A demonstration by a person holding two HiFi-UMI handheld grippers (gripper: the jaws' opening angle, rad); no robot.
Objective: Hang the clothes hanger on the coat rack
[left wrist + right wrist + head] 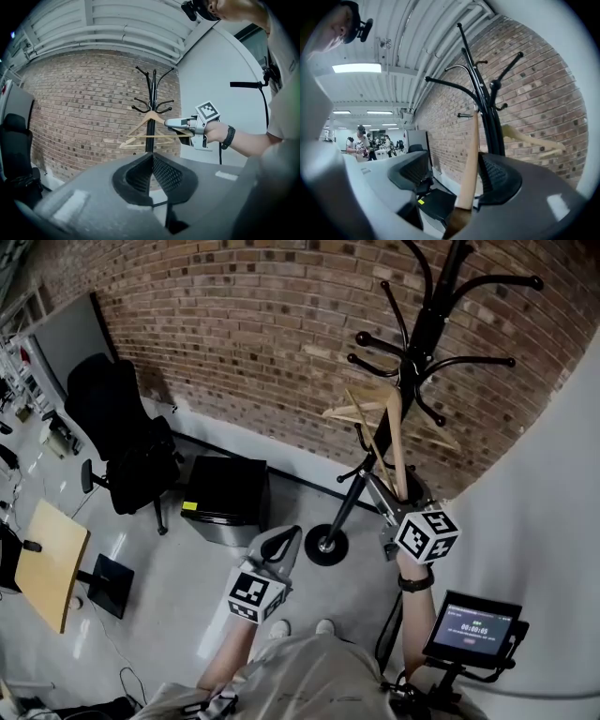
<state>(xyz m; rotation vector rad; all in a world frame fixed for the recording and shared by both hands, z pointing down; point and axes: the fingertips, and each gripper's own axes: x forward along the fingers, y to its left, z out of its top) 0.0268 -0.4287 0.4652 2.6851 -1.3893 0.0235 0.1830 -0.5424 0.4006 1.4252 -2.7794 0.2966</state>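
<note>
The black coat rack [427, 334] stands before the brick wall, its round base [325, 545] on the floor. A pale wooden hanger [394, 442] stands tilted at the rack's lower pegs; its hook is hidden. My right gripper [398, 495] is open around one of that hanger's arms. In the right gripper view the arm [469, 159] rises between the spread jaws, close to the right pad [494, 173]. A second wooden hanger [534, 140] hangs on the rack behind. My left gripper [286, 538] is lower and to the left, shut on nothing [152, 157].
A black office chair [122, 442] and a black box [225, 498] stand left of the rack. A wooden side table [52, 559] is at far left. A small screen on a stand [473, 624] sits by my right arm. A white wall [544, 521] runs along the right.
</note>
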